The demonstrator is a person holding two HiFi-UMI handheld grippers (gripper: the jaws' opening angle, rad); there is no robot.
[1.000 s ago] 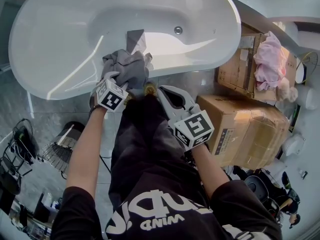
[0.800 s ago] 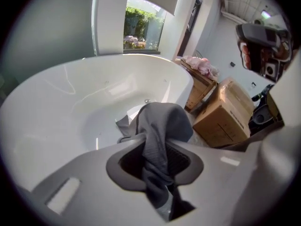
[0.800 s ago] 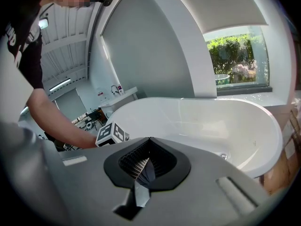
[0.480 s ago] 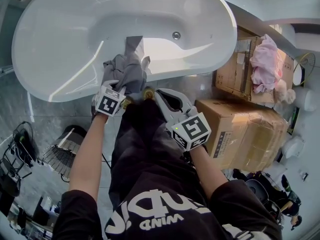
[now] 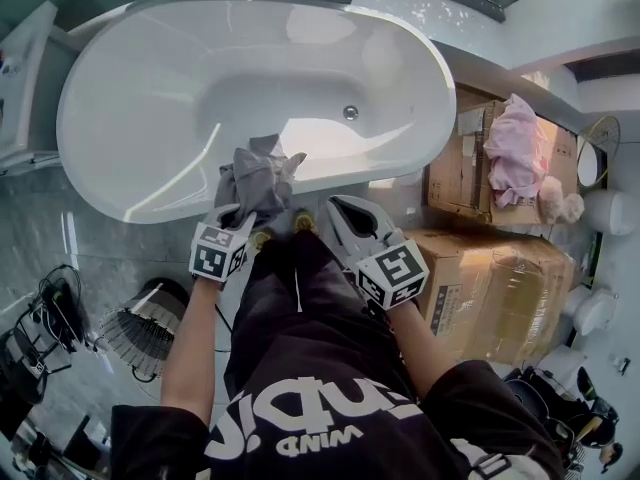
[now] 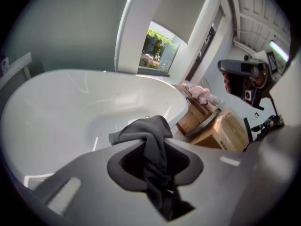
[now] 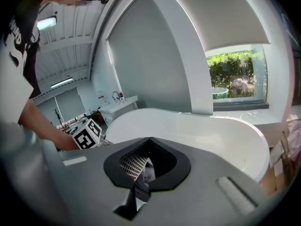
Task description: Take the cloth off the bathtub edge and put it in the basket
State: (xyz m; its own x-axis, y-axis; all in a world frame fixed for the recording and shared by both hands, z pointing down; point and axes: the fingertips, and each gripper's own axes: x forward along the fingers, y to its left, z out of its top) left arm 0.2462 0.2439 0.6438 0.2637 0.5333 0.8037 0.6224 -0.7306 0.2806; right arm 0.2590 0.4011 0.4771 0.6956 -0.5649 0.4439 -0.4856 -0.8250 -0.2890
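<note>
left claw has just closed tight on the cloth above the near edge of the bathtub, right claw shut and empty; keep squeezing and lift it clear of that edge.

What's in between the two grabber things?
In the head view, two small brass-coloured knobs sit between them. The left gripper has just been closing its jaws on the grey cloth; the right gripper is shut.
</note>
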